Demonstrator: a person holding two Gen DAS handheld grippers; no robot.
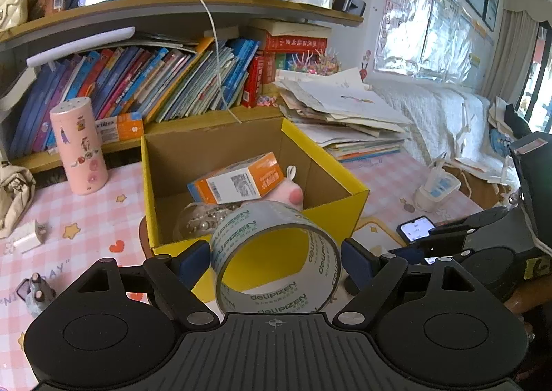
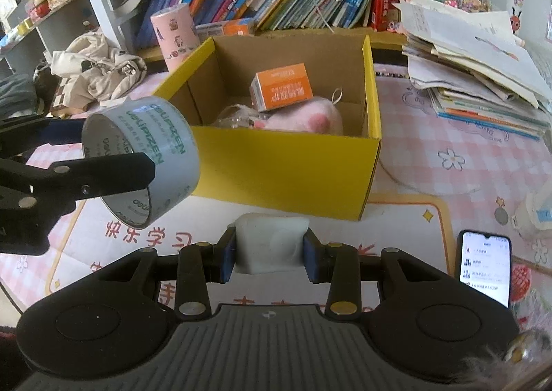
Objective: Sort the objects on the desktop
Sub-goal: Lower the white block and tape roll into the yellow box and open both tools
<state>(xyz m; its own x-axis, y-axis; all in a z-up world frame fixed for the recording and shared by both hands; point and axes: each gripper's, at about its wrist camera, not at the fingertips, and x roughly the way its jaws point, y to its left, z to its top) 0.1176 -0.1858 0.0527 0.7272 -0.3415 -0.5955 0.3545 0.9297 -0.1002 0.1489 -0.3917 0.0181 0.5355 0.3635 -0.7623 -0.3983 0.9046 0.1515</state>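
Desktop clutter was being gathered into a yellow cardboard box that stood open on a pink checked tablecloth. The left gripper held a roll of clear packing tape with green lettering, clamped between its blue-padded fingers, raised in the air just in front of the box's near wall. From the right wrist camera the same roll appeared at the left, above the cloth and beside the box's near left corner. The right gripper was closed on a soft white packet, held low over the cloth just short of the box. Inside the box lay an orange and white carton, resting on a pink plush toy, with a crumpled clear plastic item beside them. A tall pink cylindrical container with stickers stood upright behind the box's left corner. A smartphone with a lit screen lay flat on the cloth at the right, well apart from the box. Stacked papers and books sat to the box's right.
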